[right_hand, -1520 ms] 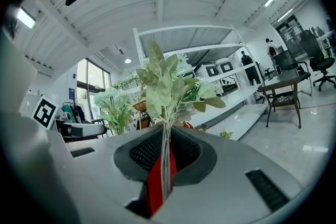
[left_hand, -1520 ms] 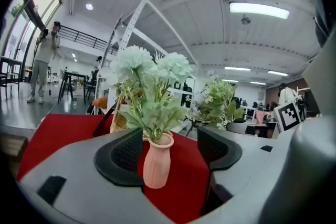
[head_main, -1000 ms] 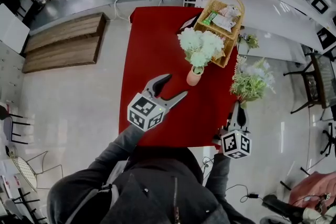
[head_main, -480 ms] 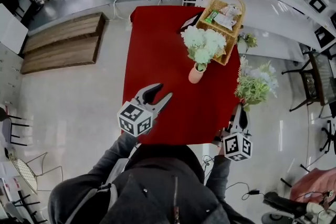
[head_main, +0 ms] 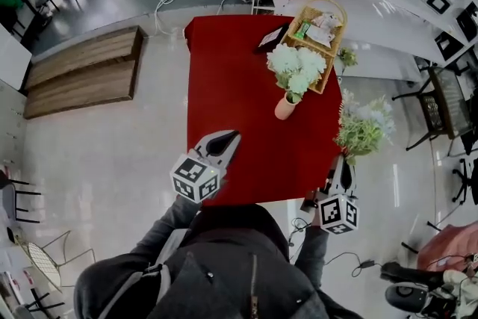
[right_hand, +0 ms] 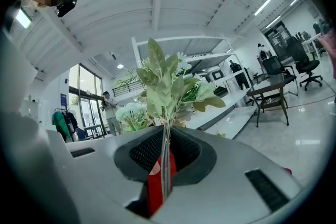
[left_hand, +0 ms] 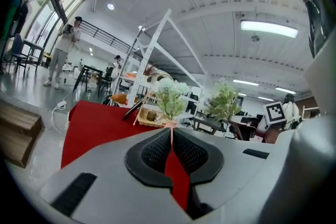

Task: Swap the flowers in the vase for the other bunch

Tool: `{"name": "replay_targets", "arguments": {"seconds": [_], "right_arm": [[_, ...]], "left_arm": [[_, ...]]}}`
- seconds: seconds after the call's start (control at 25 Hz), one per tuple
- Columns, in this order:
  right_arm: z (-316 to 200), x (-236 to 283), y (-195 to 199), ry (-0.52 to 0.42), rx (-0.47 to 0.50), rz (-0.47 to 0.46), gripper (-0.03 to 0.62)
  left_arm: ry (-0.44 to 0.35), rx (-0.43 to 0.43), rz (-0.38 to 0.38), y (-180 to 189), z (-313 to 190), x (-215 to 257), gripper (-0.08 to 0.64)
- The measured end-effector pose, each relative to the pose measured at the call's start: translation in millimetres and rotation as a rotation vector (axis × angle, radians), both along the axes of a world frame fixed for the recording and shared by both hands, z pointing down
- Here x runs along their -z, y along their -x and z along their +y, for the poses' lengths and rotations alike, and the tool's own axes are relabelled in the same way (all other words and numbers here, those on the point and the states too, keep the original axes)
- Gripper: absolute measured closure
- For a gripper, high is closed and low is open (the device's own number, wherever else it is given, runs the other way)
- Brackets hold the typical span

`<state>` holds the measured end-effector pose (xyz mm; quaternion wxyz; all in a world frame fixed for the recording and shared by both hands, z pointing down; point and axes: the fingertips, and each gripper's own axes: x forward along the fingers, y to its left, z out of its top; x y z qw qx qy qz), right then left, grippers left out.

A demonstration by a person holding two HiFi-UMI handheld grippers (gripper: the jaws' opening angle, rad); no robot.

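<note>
tongs on the left [head_main: 231,137] just closed empty; right tongs [head_main: 340,162] pinch the leafy bunch [head_main: 362,127].

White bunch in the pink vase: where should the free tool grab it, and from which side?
Grip the bare stems just above the pink vase rim, under the heads. The white bunch stands upright, so come in level from the near side with the left tool, its jaws just closed empty, reopened. The basket crowds the far side.

Claw [right_hand: 164,173] clamped on bunch stems [right_hand: 166,165]
</note>
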<state>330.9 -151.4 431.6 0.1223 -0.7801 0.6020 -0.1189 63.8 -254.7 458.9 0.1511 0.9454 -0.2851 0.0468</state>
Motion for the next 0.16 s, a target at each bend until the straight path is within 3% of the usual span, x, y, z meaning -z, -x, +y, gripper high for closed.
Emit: {"name": "replay_targets", "arguments": {"seconds": [0.16], "right_arm": [[6,10,20,-0.013,-0.008,-0.024,0.552]], "left_arm": [[-0.034,-0.061,0.009,7,14,13,0.540]]}}
